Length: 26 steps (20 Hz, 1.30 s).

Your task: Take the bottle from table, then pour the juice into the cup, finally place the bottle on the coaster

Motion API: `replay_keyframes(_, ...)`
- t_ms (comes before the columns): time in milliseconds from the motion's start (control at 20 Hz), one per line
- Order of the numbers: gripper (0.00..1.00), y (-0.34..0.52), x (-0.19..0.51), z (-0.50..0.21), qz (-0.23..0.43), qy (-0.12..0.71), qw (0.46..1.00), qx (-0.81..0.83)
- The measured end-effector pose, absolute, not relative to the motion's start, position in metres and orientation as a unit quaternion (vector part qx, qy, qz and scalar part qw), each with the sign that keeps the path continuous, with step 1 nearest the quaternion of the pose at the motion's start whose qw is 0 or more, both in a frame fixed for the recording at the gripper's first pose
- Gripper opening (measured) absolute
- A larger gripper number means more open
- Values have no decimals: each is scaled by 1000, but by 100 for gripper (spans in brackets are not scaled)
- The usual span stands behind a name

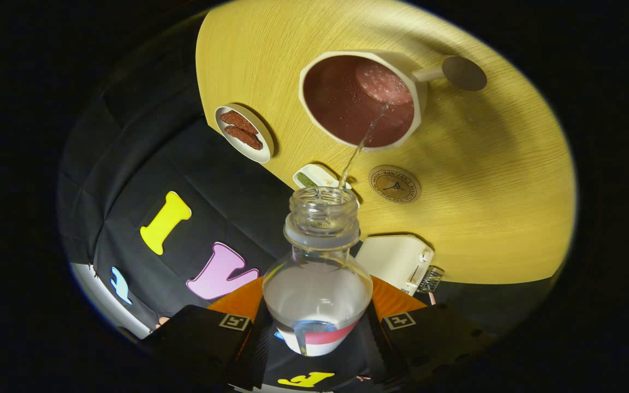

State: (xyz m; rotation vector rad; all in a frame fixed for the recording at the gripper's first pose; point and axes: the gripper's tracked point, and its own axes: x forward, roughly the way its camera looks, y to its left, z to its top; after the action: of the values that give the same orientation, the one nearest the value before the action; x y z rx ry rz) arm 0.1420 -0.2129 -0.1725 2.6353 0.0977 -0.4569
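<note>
the fingers [317,333] are clamped on the clear bottle [318,273], one on each side of its body. the bottle is tipped forward with no cap, and a thin stream of juice [355,155] runs from its mouth into the pale cup [359,99] on the counter [489,207]. the round coaster [395,184] lies bare just beside the cup, on its near side.

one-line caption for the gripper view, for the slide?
Gripper shut on tilted bottle, thin stream pouring into the cup; coaster lies bare beside it.
</note>
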Motion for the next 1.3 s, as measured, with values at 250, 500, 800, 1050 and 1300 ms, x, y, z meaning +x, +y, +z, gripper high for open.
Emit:
replay_keyframes(250,73,-219,142,-164,-164,28,219,961)
replay_keyframes(500,73,-221,141,-163,-165,28,217,962)
replay_keyframes(800,74,-223,139,-164,-174,31,214,961)
replay_keyframes(1050,73,-222,140,-167,-178,35,210,961)
replay_keyframes(1300,74,-221,140,-168,-180,40,208,961)
